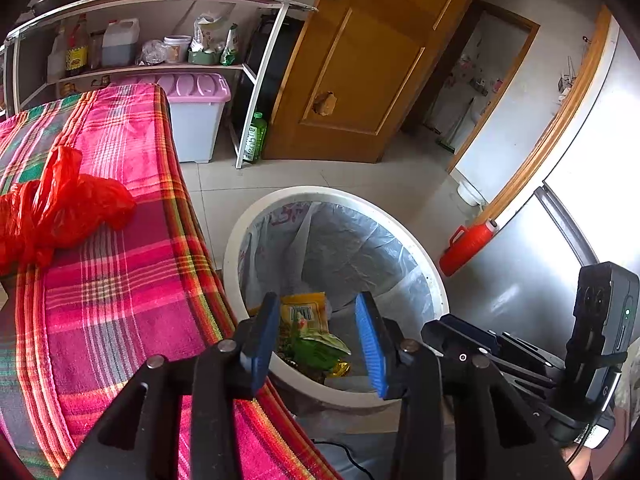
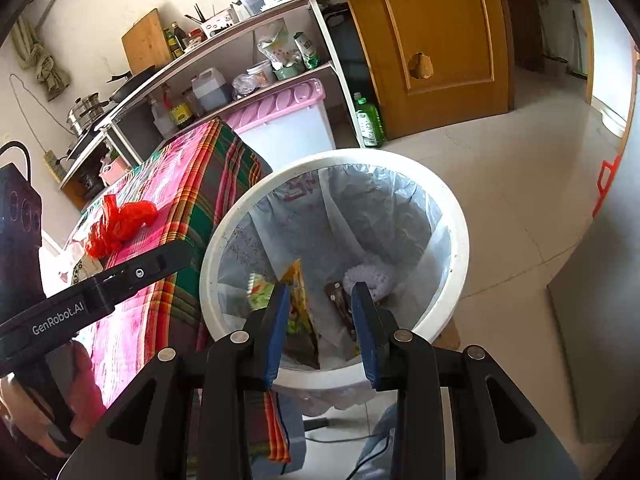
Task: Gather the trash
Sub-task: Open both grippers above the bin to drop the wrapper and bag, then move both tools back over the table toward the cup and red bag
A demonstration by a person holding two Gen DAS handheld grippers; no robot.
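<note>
**Both grippers over the bin**

Pink-and-green plaid cloth-covered table [image 1: 120, 280], touching the round white plastic bin [image 1: 436, 280] with its clear liner. On the cloth, well apart from the bin: crumpled red plastic bag [image 1: 64, 204]. Inside the bin: yellow and green snack wrappers [image 1: 308, 328]. Above the rim: left gripper [image 1: 320, 340], jaws parted, grasping nothing; right gripper [image 2: 320, 332], likewise released and empty.

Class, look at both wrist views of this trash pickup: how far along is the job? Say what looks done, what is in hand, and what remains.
Done: snack wrappers already lie in the lined white bin. In hand: nothing. The left tongs and right tongs are both over the bin, jaws apart and empty. Left: the red plastic bag sits on the plaid tablecloth, not yet collected.
</note>
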